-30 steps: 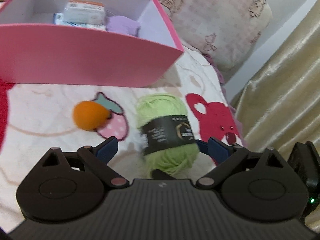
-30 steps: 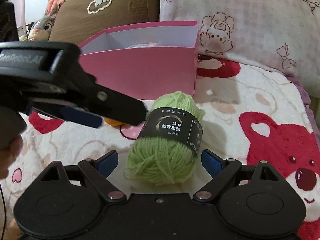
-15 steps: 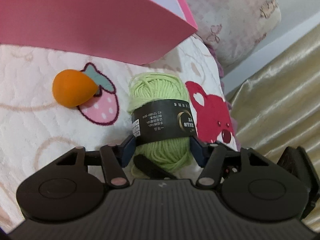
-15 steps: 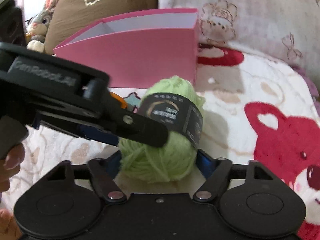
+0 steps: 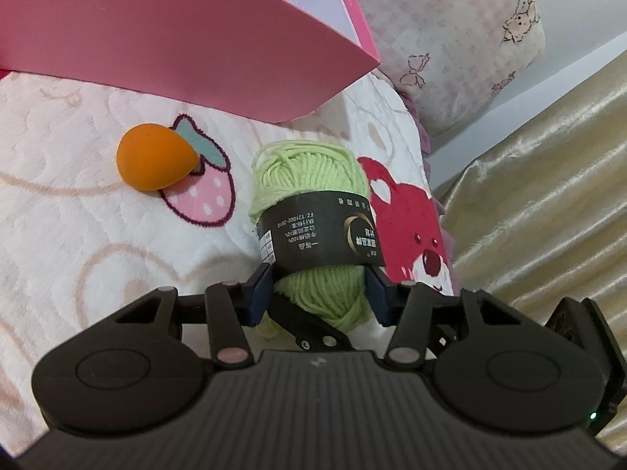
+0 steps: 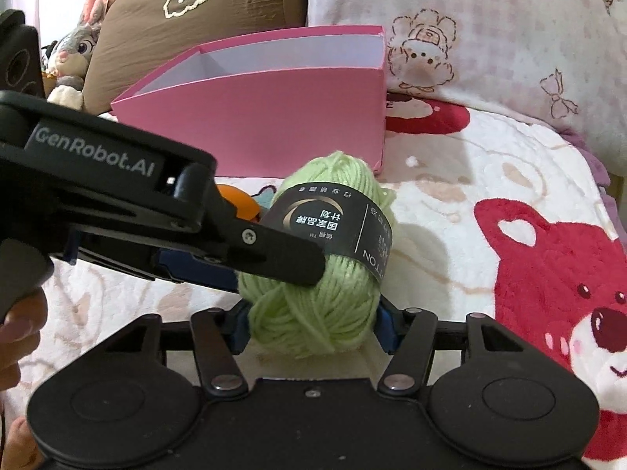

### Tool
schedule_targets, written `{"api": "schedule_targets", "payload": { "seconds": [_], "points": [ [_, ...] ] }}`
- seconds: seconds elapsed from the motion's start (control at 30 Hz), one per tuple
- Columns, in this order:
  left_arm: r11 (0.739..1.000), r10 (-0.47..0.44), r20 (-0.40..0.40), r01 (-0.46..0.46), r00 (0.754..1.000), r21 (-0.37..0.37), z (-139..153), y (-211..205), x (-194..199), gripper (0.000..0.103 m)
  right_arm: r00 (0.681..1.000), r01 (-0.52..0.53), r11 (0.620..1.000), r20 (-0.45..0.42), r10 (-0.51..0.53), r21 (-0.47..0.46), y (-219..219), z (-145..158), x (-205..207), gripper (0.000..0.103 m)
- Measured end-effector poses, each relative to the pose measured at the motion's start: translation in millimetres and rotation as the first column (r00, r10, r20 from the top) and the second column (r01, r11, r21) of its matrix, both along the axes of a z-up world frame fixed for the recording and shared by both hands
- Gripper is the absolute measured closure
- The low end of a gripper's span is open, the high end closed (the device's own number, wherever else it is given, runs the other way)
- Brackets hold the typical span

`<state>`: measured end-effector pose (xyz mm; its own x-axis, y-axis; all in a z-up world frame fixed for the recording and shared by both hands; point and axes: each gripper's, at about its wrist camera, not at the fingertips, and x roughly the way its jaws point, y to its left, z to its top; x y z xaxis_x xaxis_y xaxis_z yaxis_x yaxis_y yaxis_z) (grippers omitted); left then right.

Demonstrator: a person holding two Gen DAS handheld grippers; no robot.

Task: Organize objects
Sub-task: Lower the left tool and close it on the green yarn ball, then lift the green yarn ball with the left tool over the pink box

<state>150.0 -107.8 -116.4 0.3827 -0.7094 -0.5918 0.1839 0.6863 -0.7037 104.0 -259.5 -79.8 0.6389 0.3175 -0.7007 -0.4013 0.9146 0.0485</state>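
In the left wrist view, the left gripper [image 5: 319, 293] is squeezing a ball of green yarn [image 5: 309, 180] from both sides, its blue pads [image 5: 259, 291] pressing the lower end just under the black paper band [image 5: 319, 235]; the yarn is lying on a white blanket [image 5: 78, 215] printed with strawberries and a red bear; an orange sponge [image 5: 156, 158] is sitting to the left of the yarn, apart from it, overlapping a strawberry print; a pink box [image 5: 176, 39] is standing behind both, its near wall filling the top of the view; a checked pillow [image 5: 450, 39] is leaning behind the box, and a gold curtain [image 5: 548, 196] is hanging to the right.

In the right wrist view, the right gripper [image 6: 311, 325] is also closing on the yarn [image 6: 325, 313], its blue pads [image 6: 386, 327] touching the lower end on either side; the left gripper [image 6: 274, 258] is crossing in from the left, its black finger lying over the front of the yarn; the sponge [image 6: 239, 201] is peeking out behind that finger; the box [image 6: 274, 117] is standing open just behind the yarn; a brown cushion [image 6: 196, 11] and a stuffed rabbit [image 6: 74, 51] are resting behind it on the left, with the pillow [image 6: 490, 31] on the right; the blanket [image 6: 450, 196] is spreading out beneath it all.
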Motion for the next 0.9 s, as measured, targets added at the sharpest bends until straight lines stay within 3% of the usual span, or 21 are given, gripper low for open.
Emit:
{"api": "schedule_targets", "payload": {
  "seconds": [0.13,0.53,0.9],
  "points": [
    [1.0,-0.02,-0.022,0.02,1.0,-0.011,8.9,4.6,-7.3,0.054,1.0,0.006,0.999,-0.002,-0.006,-0.037,6.7,11.2,-11.7,0.039],
    [0.985,-0.144,-0.055,0.148,0.988,0.089,58.1,8.2,-32.4,0.052,0.995,0.011,0.999,-0.095,-0.014,-0.033,15.2,50.0,-41.6,0.039],
    [0.977,-0.153,-0.044,0.158,0.987,0.147,92.2,19.1,-61.3,0.05,0.995,-0.033,0.996,-0.097,0.024,-0.089,37.8,79.1,-66.2,0.039]
  ]
}}
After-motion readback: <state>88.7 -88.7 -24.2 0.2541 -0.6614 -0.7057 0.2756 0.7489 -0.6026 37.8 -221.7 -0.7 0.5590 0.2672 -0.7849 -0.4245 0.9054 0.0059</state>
